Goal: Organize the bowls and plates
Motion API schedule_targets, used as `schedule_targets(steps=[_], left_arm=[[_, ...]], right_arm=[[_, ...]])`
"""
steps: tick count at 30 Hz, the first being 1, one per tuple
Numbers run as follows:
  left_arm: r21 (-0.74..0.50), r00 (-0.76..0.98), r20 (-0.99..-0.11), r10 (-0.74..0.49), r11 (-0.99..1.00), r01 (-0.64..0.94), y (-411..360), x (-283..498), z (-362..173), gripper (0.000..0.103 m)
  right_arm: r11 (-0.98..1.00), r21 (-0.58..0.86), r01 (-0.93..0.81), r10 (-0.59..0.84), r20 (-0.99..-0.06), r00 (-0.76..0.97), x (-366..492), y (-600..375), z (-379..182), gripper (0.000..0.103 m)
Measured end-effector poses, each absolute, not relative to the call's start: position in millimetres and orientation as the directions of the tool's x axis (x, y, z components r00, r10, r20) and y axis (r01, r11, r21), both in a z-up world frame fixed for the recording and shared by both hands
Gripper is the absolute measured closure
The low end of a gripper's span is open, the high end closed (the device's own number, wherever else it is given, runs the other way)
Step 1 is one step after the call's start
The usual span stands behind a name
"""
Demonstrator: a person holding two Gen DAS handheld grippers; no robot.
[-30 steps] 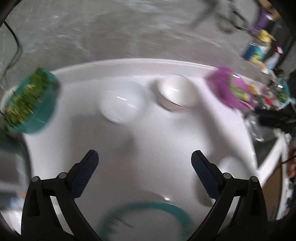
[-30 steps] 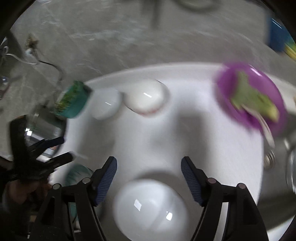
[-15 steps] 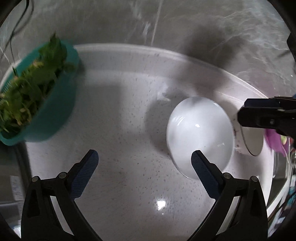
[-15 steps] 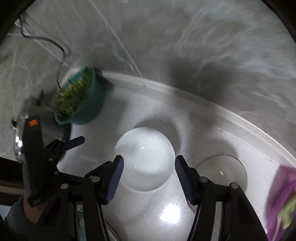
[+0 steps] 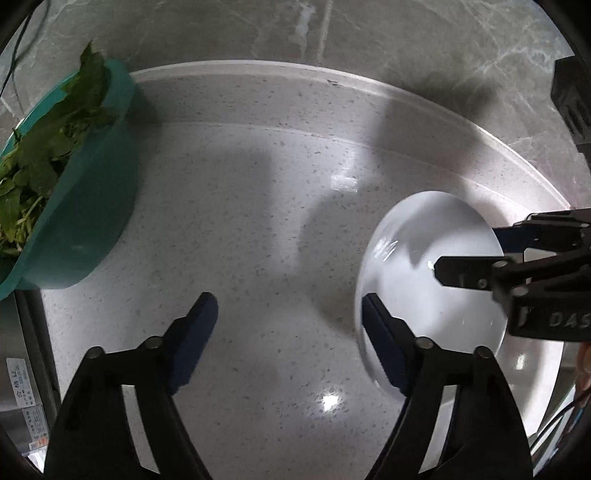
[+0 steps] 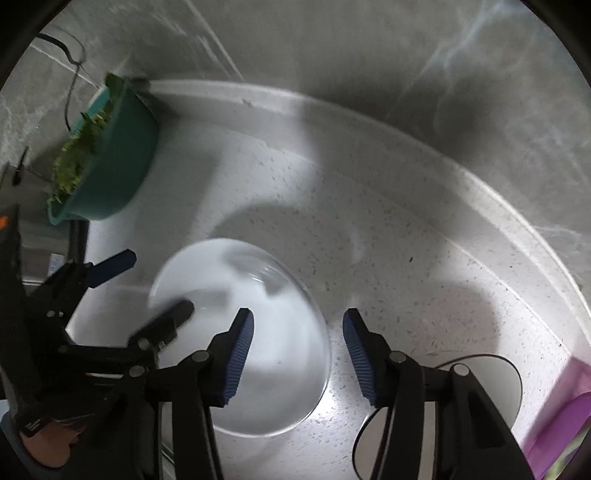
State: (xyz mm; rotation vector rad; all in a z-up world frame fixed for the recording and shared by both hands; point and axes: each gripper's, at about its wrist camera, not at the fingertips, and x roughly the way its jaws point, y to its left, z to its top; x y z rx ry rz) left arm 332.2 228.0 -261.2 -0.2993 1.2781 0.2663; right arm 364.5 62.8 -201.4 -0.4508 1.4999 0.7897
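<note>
A white bowl (image 5: pixel 424 266) sits on the speckled white counter (image 5: pixel 258 221); it also shows in the right wrist view (image 6: pixel 251 332). My left gripper (image 5: pixel 290 332) is open, its jaws straddling the bowl's left rim. My right gripper (image 6: pixel 297 347) is open, its jaws straddling the bowl's right rim; it also shows in the left wrist view (image 5: pixel 476 254). A second white bowl (image 6: pixel 476 384) with a dark rim sits lower right, partly hidden by my right gripper.
A teal bowl of leafy greens (image 5: pixel 62 192) sits at the counter's left edge, also in the right wrist view (image 6: pixel 103 158). A purple container (image 6: pixel 561 424) sits at the far right. A grey marble wall (image 5: pixel 332 33) rises behind the counter.
Both grippers have moved closer to the white bowl and narrowed somewhat. Each now straddles the bowl's rim from opposite sides.
</note>
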Motion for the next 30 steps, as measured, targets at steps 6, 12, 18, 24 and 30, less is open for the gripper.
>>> schedule_targets(steps=[6, 12, 18, 24, 30], left_arm=[[-0.116, 0.287, -0.958, -0.019, 0.939, -0.323, 216, 345, -263, 0.079], [-0.154, 0.285, -0.957, -0.063, 0.938, -0.311, 209, 349, -264, 0.088], [-0.156, 0.288, -0.955, -0.065, 0.940, -0.304, 206, 349, -263, 0.089], [-0.176, 0.282, -0.955, -0.087, 0.934, -0.309, 213, 338, -258, 0.090], [-0.184, 0.278, -0.955, -0.099, 0.936, -0.300, 209, 338, -247, 0.090]], right_arm=[[0.673, 0.176, -0.718, 0.157, -0.983, -0.093, 357, 67, -209, 0.071], [0.637, 0.127, -0.760, 0.125, -0.990, -0.060, 342, 78, -210, 0.087], [0.647, 0.131, -0.751, 0.137, -0.989, -0.054, 341, 79, -210, 0.087], [0.666, 0.148, -0.731, 0.157, -0.986, -0.057, 350, 66, -203, 0.089], [0.683, 0.170, -0.711, 0.175, -0.982, -0.067, 359, 56, -191, 0.090]])
